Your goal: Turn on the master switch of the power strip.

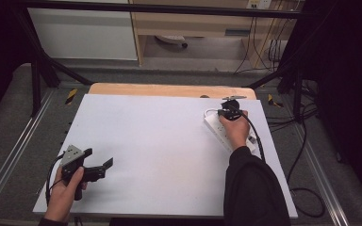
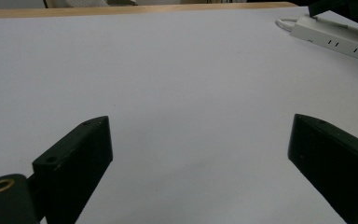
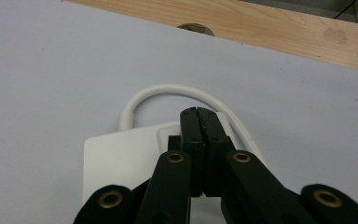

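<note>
The right gripper [image 3: 199, 112], jaws pressed together with nothing between them, rests its tips on the cable end of the white plastic power strip [image 1: 215, 126] at the far right of the white counter [image 1: 160, 150]; the step in hand appears to be pressing the strip's switch. The left gripper [image 1: 99, 157] is spread and idle near the front left edge. The next move probably calls for firm downward pressure without shifting the strip.

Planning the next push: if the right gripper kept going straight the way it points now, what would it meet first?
Probably the white cord looping from the power strip beneath the shut right gripper; past it, white table. Height above the cord is unclear.
</note>
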The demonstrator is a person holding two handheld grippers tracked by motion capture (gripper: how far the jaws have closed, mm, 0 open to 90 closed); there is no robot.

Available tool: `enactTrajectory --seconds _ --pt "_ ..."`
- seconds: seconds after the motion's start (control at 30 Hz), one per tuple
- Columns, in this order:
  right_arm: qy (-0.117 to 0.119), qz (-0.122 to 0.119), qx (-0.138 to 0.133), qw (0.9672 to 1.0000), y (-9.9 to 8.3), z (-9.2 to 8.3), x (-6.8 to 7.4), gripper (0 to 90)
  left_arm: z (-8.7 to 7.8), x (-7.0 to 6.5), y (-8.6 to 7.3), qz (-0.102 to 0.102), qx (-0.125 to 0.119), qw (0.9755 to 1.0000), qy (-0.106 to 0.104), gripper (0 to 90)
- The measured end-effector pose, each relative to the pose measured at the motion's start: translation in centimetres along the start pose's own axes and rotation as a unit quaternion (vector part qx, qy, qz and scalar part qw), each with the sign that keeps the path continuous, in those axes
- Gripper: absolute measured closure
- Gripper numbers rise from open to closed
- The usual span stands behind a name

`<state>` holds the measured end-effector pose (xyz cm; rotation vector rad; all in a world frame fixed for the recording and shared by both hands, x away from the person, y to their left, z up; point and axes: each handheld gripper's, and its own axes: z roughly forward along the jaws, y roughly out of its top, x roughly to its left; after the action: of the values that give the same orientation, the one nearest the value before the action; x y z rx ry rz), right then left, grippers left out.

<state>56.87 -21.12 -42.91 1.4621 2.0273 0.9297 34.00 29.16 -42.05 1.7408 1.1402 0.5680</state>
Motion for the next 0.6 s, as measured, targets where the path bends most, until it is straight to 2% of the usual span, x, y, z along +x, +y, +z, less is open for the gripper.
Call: enactTrajectory --seconds 0.6 --pt "-0.005 -0.002 0.001 1.0000 -0.02 0.05 0.17 90.0 0.04 -0.02 -0.02 0.001 0.002 1.0000 -0.001 6.3"
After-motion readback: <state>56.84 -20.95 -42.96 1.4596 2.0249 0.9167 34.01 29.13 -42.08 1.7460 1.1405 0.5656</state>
